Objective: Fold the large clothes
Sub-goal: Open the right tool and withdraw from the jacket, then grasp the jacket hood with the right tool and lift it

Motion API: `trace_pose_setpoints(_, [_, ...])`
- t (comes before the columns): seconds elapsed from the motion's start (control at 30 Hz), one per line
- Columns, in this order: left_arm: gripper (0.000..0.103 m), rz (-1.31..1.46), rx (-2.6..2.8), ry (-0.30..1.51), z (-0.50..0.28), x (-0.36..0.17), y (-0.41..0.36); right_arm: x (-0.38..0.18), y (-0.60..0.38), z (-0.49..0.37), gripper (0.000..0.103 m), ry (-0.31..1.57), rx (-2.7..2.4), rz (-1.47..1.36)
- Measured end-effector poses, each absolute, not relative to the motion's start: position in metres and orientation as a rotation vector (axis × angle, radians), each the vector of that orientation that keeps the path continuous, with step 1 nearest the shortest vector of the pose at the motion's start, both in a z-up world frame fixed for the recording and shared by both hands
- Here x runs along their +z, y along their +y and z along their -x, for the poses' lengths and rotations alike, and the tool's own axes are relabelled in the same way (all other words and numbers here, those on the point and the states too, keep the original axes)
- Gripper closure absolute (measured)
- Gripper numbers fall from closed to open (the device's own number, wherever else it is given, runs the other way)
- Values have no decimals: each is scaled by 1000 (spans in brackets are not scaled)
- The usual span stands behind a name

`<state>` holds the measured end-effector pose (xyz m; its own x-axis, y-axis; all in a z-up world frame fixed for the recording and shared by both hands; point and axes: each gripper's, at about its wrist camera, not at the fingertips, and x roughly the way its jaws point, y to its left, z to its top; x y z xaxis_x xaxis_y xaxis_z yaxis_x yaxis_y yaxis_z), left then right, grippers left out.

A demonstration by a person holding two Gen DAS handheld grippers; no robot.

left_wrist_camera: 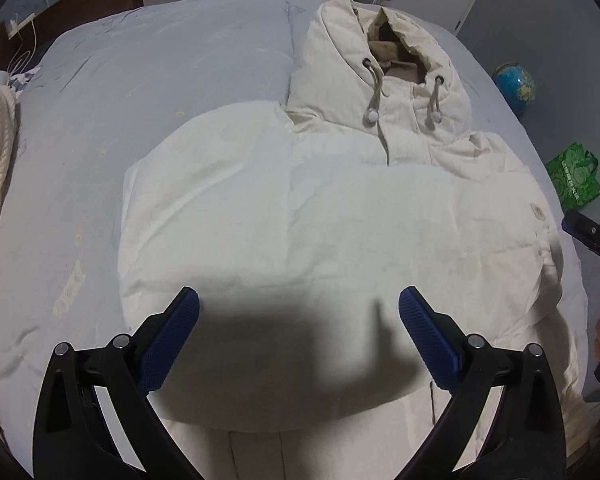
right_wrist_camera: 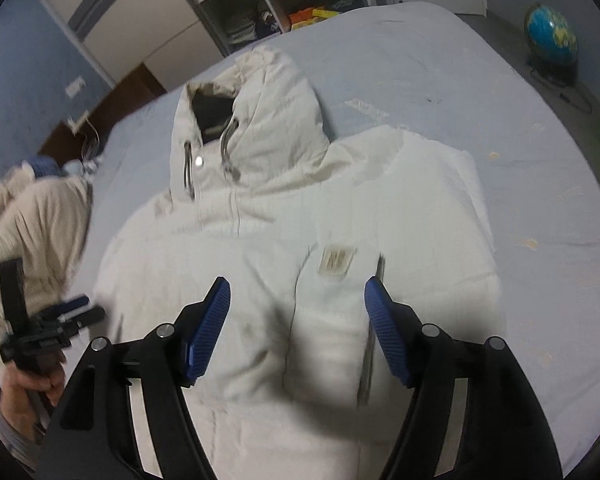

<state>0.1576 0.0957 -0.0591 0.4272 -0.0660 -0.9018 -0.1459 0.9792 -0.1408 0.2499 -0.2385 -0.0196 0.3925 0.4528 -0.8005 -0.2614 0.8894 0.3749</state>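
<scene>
While a cream hooded jacket [left_wrist_camera: 320, 216] lies front-up across a pale blue bed [left_wrist_camera: 148, 88], both pairs of tongs hover over it with nothing between their blue pads. In the left wrist view the left tongs [left_wrist_camera: 299, 312] stand wide apart above the jacket's lower front, casting a dark shadow on the fabric. The hood [left_wrist_camera: 380, 64] points toward the far edge of the bed, two drawcords with white toggles hanging down its opening. One sleeve appears folded across the chest, though the fold lines are faint against the white cloth. The hem runs out of the bottom of both views.

In the right wrist view the right tongs [right_wrist_camera: 298, 312] are likewise spread wide above the jacket, just below a small rectangular label [right_wrist_camera: 336, 262] whose print is too blurred to read. At the picture's left edge the other tool shows smeared by motion, gripped by a hand [right_wrist_camera: 24, 390] that is partly cut off. A knitted cream garment [right_wrist_camera: 32, 224] sits beside it, its shape unclear. Beyond the bed stand a globe [right_wrist_camera: 552, 36] on the floor and open shelves [right_wrist_camera: 260, 4] with contents hard to identify.
</scene>
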Motion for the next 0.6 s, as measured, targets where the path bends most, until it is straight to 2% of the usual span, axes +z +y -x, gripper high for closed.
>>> trace_pose_setpoints(0.1, [7, 244, 58, 1119, -161, -57, 105, -21, -244, -269, 37, 1078, 482, -277])
trace_pose_setpoints(0.3, [7, 326, 100, 1111, -163, -59, 128, -23, -242, -327, 28, 1080, 529, -343])
trace_pose_setpoints(0.6, [7, 350, 150, 1110, -165, -66, 146, -43, -230, -422, 28, 1129, 547, -479])
